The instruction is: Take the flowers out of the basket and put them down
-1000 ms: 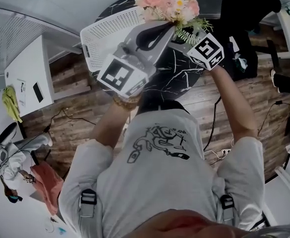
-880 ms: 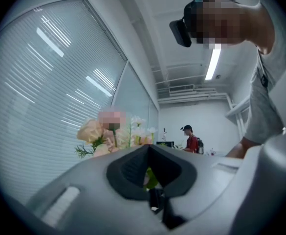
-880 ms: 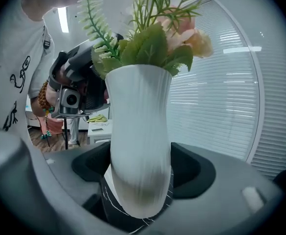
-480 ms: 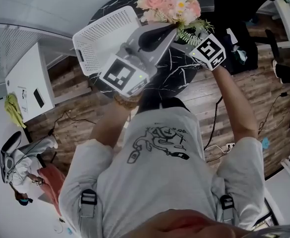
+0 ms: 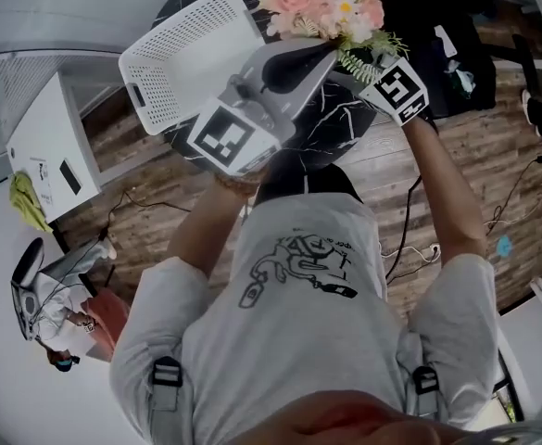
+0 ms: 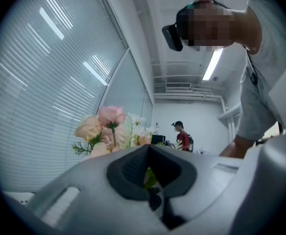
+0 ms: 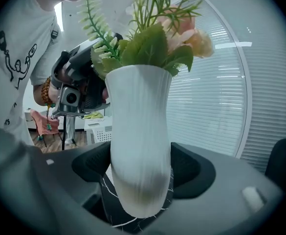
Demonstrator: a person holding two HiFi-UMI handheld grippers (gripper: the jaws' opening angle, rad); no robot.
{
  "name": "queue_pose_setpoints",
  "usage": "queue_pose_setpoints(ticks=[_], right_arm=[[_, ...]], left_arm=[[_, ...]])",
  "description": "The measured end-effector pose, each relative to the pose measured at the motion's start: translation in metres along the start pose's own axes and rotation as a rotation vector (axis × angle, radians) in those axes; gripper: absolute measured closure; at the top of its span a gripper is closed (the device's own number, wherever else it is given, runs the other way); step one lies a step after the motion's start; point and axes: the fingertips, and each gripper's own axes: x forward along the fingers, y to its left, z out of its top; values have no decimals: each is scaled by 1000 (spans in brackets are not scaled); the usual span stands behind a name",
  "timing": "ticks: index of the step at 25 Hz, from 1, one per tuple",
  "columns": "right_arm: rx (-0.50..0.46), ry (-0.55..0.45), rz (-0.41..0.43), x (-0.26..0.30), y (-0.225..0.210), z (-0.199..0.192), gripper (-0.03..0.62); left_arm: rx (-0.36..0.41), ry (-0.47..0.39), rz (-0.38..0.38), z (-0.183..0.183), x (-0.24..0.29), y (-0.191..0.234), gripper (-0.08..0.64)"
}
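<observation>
**Fig. – Flowers out of basket, held by both grippers over bench**

**Head view.** Flowers (image 5: 321,7), pink & cream w/ green sprigs, are at top centre. They are outside the white perforated basket (image 5: 173,72), which lies just left of them. A black, white-veined bench (image 5: 321,128) lies beneath the flowers. L gripper (image 5: 303,63) reaches in from the flowers' lower left, tips at their base. R gripper (image 5: 356,79) reaches in from their lower right, tips hidden under the sprigs. A person in a white T-shirt (image 5: 298,341) fills the frame below the flowers.

**Left gripper view.** L gripper jaws are all but together, w/ a green leaf (image 6: 150,177) of the flowers pinched in the slit btwn the pads. The blooms rise just beyond the jaw tips. Window blinds (image 6: 50,97) are to the flowers' left. A second person in red (image 6: 182,138) stands far off to their right.

**Right gripper view.** A white ribbed vase (image 7: 140,141) sits directly under the flowers, stems in its mouth. R gripper jaws stand wide, one pad on each side of the vase's lower body, clamping it. Bench surface shows just under the vase base; whether they touch cannot be told. L gripper is at the flowers' left, near bloom height. The basket is in the bkgd, lower left of the flowers.
</observation>
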Motion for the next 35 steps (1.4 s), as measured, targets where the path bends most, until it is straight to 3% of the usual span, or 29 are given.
queue_pose_setpoints(ticks=[9,18,21,24,28,35], right_arm=[[43,6,-23,3,-7,-63,209],[66,18,-7,10,-7,-127,210],[-33,87,25,12,-6,-154,210],[-99,93,38,16,-7,-174,210],[67,38,11,22,-1,-186,210],[101,18,2,22,2,-203,210]], left_arm=[[-26,25,-23,-61,14,-2,557],[-49,47,3,-127,16,7,557],[-61,55,2,-148,15,7,557],[-72,58,0,-166,14,7,557],[-87,64,-2,-186,14,6,557],[-98,65,-10,-206,11,2,557]])
